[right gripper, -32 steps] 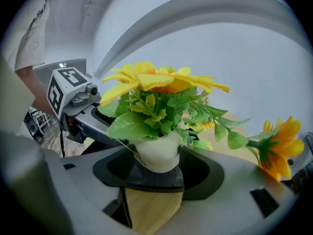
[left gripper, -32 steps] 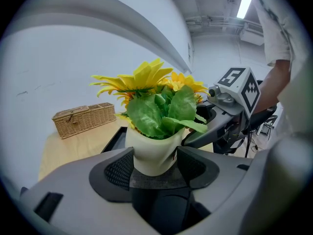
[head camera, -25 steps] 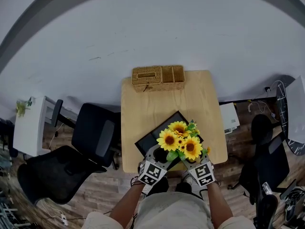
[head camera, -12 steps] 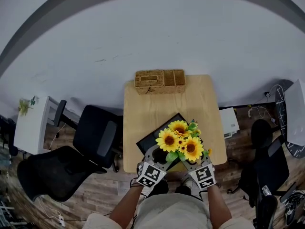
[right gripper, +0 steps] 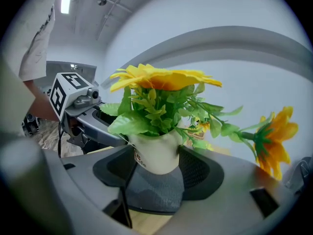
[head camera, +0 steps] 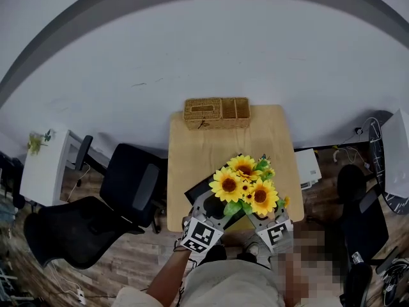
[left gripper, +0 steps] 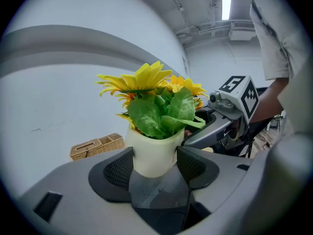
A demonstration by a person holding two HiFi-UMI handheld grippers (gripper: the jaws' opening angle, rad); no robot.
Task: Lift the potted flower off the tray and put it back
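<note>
The potted flower (head camera: 246,185) is a bunch of yellow sunflowers with green leaves in a small cream pot (left gripper: 152,153). It hangs over the near right part of the black tray (head camera: 197,190) on the wooden table (head camera: 211,152). My left gripper (left gripper: 154,166) is shut on the pot from one side, its mesh pads (left gripper: 120,170) against the pot wall. From the other side my right gripper (right gripper: 159,166) is shut on the same pot (right gripper: 157,153). In the head view, the left gripper (head camera: 213,208) and the right gripper (head camera: 259,215) sit under the blooms, which hide the pot.
A woven basket (head camera: 216,112) with compartments stands at the table's far edge. A black office chair (head camera: 124,184) is left of the table, a white side table (head camera: 38,171) beyond it. Another dark chair (head camera: 351,184) and a white box (head camera: 308,162) are to the right.
The flower bunch has come up toward the head camera and looks larger, both grippers rising with it. The head view has shifted slightly, so the table sits lower in frame.
</note>
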